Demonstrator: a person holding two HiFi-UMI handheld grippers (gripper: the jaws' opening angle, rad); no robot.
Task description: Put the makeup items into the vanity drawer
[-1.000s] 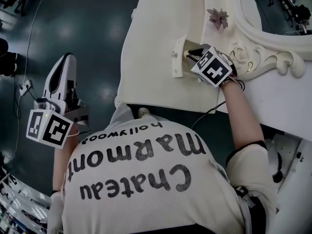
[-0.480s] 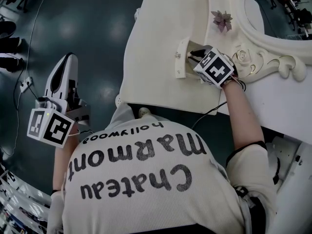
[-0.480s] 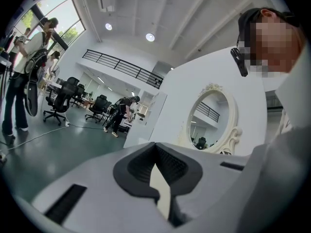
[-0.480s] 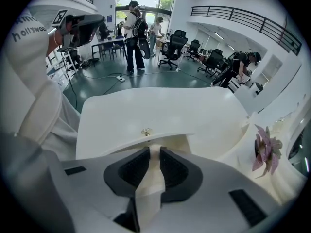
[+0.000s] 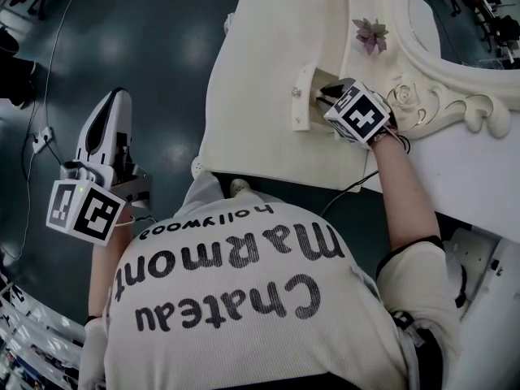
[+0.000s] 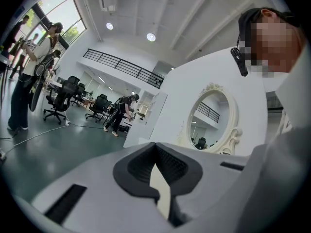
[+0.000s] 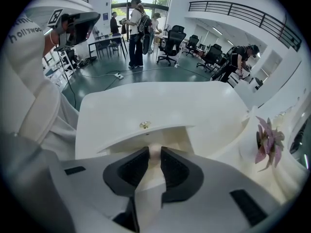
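Big open office here, with a dark glossy floor point(image 5: 162, 55) and a cream vanity tabletop point(image 5: 252, 71) filling the far right of the head view. Looking down over a white t-shirt point(image 5: 244, 299), the right gripper point(image 5: 322, 94) is reaching into the open vanity drawer point(image 5: 302, 96). The drawer is sticking out over the tabletop, just below the carved mirror frame point(image 5: 431, 96). A little pink flower point(image 5: 370, 32) is sitting just beyond it. The left gripper point(image 5: 112, 97) is hanging well off to the left over the floor, nowhere near the vanity.

In the left gripper view, the left gripper point(image 6: 155, 147) is carrying nothing, jaw tips pressed together. It's aiming toward the oval mirror point(image 6: 210, 118), with office chairs and a few people far off behind.

In the right gripper view, the right gripper point(image 7: 154, 150) is pinching a small pale makeup item point(image 7: 154, 154) between nearly closed pads. I can't tell what kind of item it is. It's hovering right inside the drawer point(image 7: 184, 136), with the tabletop point(image 7: 146, 101) stretching away beyond and the flower point(image 7: 267, 142) off to the right.

My guess is this is the drop-off moment. What could go wrong:
- Letting go too high could send the item bouncing or rolling toward the drawer front.
- The item could cling to one pad and get dragged back out.
- Pulling out at an angle could clip the drawer wall or nudge the flower.
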